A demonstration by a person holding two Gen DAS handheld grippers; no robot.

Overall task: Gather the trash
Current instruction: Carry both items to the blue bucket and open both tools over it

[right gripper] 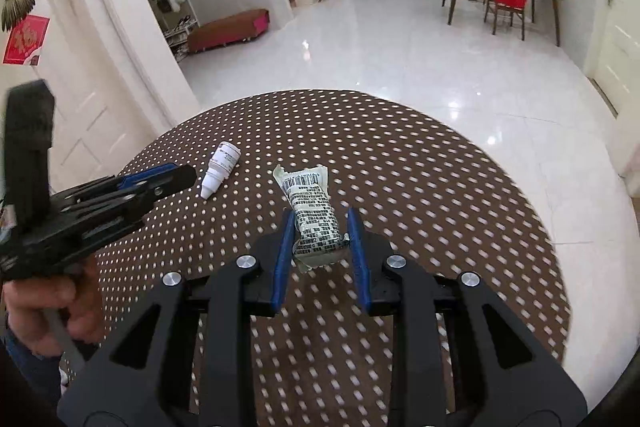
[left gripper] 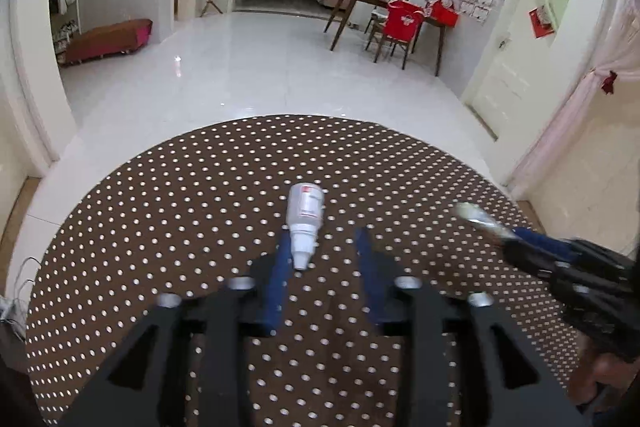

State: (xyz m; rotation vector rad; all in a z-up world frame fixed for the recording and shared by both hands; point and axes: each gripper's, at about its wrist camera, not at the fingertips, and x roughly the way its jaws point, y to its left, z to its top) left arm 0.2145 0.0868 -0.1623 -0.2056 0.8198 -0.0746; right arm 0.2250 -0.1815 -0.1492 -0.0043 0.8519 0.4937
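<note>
A small white dropper bottle (left gripper: 305, 219) lies on its side on the round brown dotted table (left gripper: 160, 227), nozzle toward me. My left gripper (left gripper: 323, 233) is open, its blue fingers either side of the nozzle, and the pads do not press it. In the right wrist view the bottle (right gripper: 221, 173) rests just beyond the left gripper (right gripper: 176, 175). My right gripper (right gripper: 320, 213) is shut on a crumpled printed white packet (right gripper: 314, 215), which sticks out forward past the fingertips. From the left wrist view that packet (left gripper: 474, 213) is a blurred pale shape at the right gripper's (left gripper: 506, 233) tip.
The table (right gripper: 420, 167) ends in a curved edge ahead, with glossy white floor (left gripper: 260, 75) beyond. Far off stand a low brown bench (left gripper: 108, 39) and a wooden table with a red-covered chair (left gripper: 400, 27). A person's hand (right gripper: 48, 303) holds the left gripper's handle.
</note>
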